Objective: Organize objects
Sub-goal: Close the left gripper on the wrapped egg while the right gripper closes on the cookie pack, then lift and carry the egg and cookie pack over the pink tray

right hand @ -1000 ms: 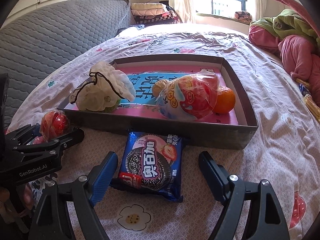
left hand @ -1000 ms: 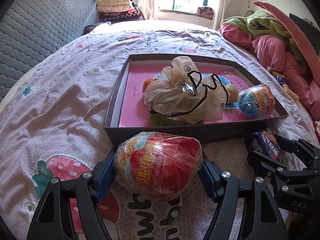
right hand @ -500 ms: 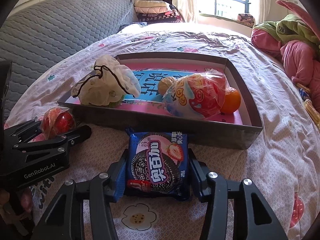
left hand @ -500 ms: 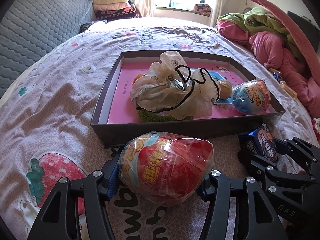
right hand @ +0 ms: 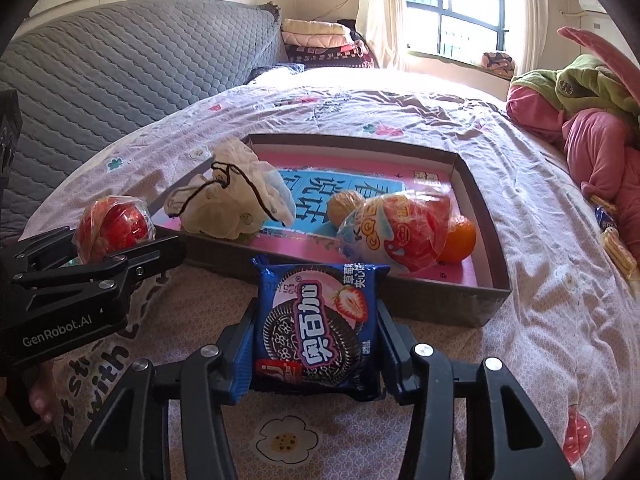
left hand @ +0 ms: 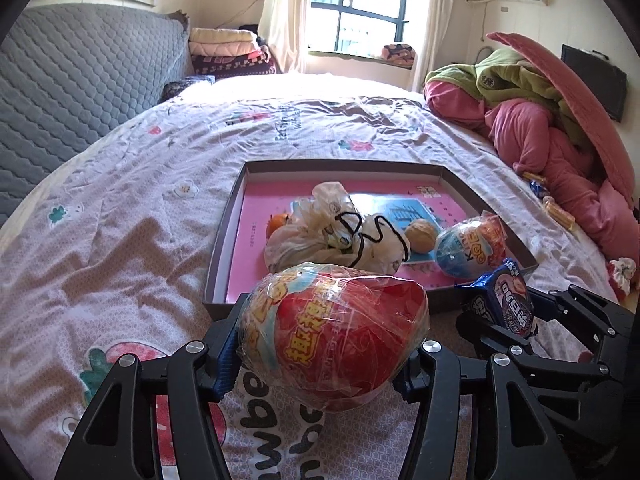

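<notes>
Cookie packet (right hand: pixel 316 320), long axis pointing toward tray (right hand: pixel 440 304), gripped crosswise by right gripper (right hand: pixel 316 344).

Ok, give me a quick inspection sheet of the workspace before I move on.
Surface: bed with a printed sheet, rumpled.
Job's things: shallow box holds a drawstring pouch, a wrapped toy egg, an orange and a walnut.
Clutter: pink and green bedding pile and small snack packs at the bed's right edge.
Grippers: left gripper shut on a red wrapped egg; right gripper shut on a blue cookie packet.
Cables: nothing seen.
Surroundings: grey quilted headboard, window, folded blankets.
</notes>
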A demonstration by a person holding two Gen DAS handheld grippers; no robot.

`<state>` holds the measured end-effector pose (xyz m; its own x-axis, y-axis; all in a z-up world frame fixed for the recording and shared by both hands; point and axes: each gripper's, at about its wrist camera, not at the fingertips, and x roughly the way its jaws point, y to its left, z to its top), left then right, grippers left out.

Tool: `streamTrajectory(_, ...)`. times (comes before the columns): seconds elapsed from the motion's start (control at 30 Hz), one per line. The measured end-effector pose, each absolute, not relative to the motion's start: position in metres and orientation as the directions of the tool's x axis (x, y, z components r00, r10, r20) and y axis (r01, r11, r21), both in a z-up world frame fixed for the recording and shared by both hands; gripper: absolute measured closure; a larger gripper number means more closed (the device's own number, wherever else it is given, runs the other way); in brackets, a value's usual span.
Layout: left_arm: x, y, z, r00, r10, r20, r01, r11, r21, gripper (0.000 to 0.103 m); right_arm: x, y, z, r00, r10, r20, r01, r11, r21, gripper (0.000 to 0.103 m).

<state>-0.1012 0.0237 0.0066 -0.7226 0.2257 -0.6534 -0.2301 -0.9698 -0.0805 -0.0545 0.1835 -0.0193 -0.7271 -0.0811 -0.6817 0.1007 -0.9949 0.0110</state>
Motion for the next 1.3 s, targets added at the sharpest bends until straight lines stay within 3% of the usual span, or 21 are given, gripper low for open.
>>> streamTrajectory(0.67,-0.106,0.025,0.036,-0.794,0.196,-0.575,-0.2,-0.978,-0.057,0.042,-0.056,0.184,0.033,-0.866,-0.063,-0.496,0.059,-0.998,0.024,0.052)
streamTrajectory(1.3,-0.135,0.008,0.061,-0.858,0.137,-0.495,-0.132,-0.99,-0.045,0.042,-0.066,0.178,0.057,-0.925,-0.034,-0.378,0.038,-0.999,-0.004,0.052)
